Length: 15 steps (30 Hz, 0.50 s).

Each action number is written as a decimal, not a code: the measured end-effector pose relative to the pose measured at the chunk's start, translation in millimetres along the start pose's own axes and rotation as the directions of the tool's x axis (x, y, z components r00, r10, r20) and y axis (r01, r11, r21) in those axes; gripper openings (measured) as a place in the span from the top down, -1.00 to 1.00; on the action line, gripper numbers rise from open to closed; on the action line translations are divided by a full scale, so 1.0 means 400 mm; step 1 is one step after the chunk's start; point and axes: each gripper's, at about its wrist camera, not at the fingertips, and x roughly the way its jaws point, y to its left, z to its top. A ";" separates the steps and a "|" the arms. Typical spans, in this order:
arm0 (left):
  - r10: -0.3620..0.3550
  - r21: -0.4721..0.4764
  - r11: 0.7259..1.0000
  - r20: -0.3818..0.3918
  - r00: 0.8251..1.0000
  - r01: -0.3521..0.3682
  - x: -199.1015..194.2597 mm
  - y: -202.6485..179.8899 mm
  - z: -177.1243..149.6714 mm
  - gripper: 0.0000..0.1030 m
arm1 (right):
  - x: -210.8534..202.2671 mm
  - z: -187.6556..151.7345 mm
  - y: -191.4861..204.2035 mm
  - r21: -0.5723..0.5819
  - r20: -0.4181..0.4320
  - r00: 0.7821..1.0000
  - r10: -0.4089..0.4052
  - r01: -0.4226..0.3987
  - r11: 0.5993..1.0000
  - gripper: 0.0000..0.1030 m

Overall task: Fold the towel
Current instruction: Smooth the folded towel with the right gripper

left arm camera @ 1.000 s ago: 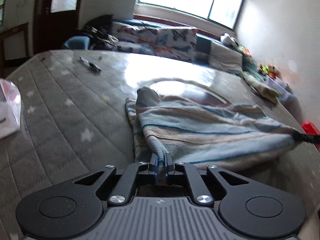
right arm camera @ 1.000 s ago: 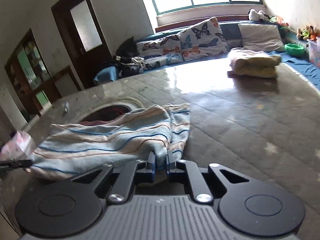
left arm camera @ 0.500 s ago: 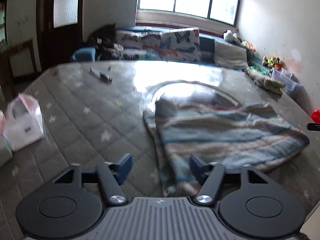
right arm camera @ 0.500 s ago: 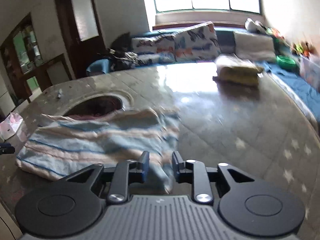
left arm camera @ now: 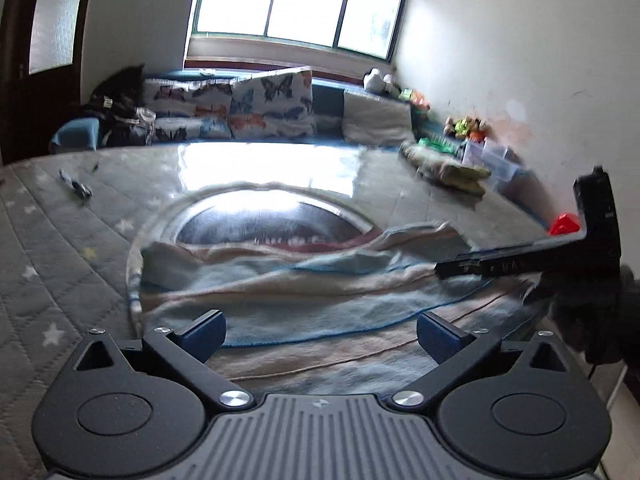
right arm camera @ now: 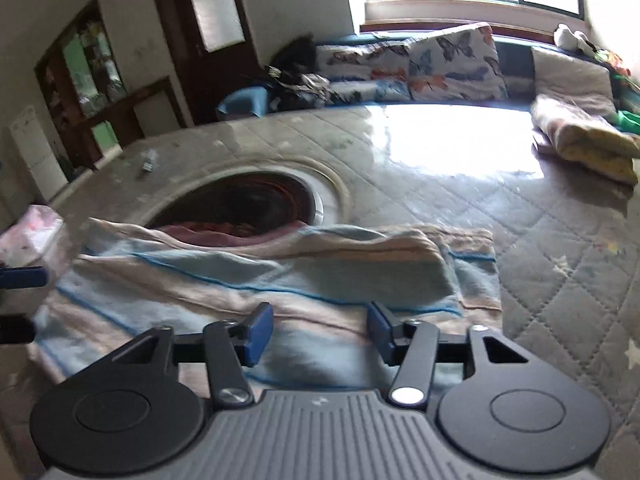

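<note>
Both grippers' jaws now spread, releasing the towel (left arm camera: 320, 312) – folded blanket (right arm camera: 580, 140) well apart.

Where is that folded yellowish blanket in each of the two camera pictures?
Left wrist view: the yellowish blanket lies at the right, beyond the striped towel, near the wall.
Right wrist view: it sits at the far right edge.
Shared landmark: the butterfly cushions under the window.

I count one striped towel (left arm camera: 320, 300), two tongs of mine, left (left arm camera: 322, 334) and right (right arm camera: 320, 330), one folded blanket (right arm camera: 580, 142), and two butterfly cushions (left arm camera: 272, 106).
</note>
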 end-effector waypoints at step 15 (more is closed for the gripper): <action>0.020 -0.034 0.999 -0.049 0.999 -0.022 0.044 0.026 -0.046 -1.00 | 0.100 0.099 0.003 0.042 -0.049 0.998 -0.047 0.049 0.998 -0.14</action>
